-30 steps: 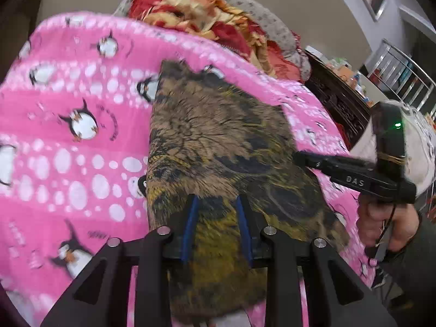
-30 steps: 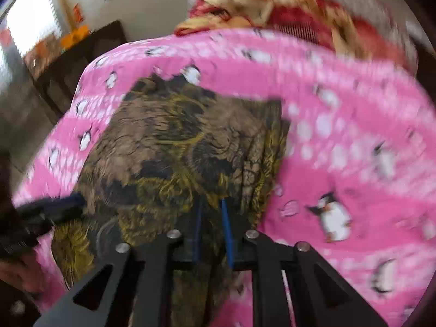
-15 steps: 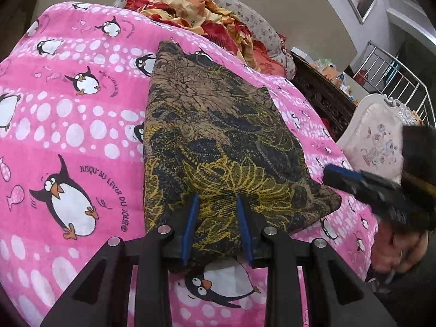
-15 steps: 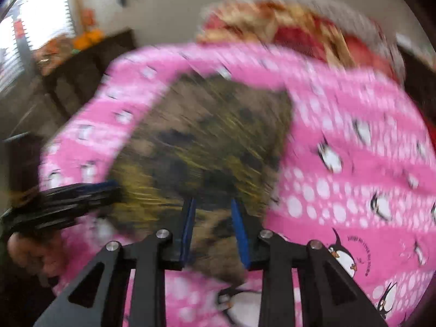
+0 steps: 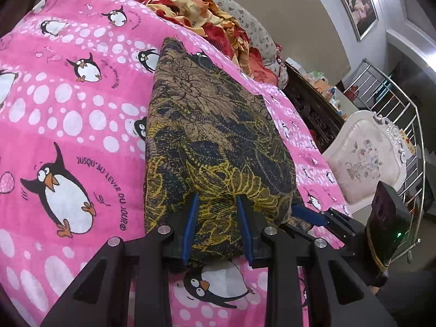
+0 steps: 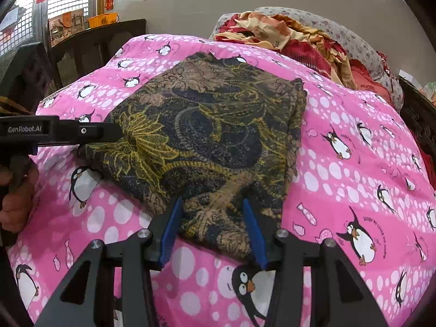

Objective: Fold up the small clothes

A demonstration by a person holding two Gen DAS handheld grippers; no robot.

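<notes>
While the folded brown, black and yellow patterned cloth (image 5: 215, 147) lies flat on the pink penguin blanket (image 5: 68, 114), both grippers sit at its near edge.

Left gripper (image 5: 216, 229): jaws narrow, blue pads pinching the near hem of the cloth, which bunches between them.

Right gripper (image 6: 215, 229): jaws opening, pads spread apart; the cloth's near corner lies between them on the blanket, and the pads do not press it.

Cloth position: middle of the blanket, near edge toward both cameras, far edge toward the red and gold bedding (image 6: 288, 35) heaped at the head.

Person's hand (image 6: 13, 188): wrapped round the left gripper's handle at the left border of the right wrist view.

Change, left: a second ago the cloth hung lifted and rumpled in the pinch; now it lies smooth, with the grip unchanged.

Change, right: a second ago its pads were clamped tight on the cloth; they have since parted, and the blur has cleared.
</notes>
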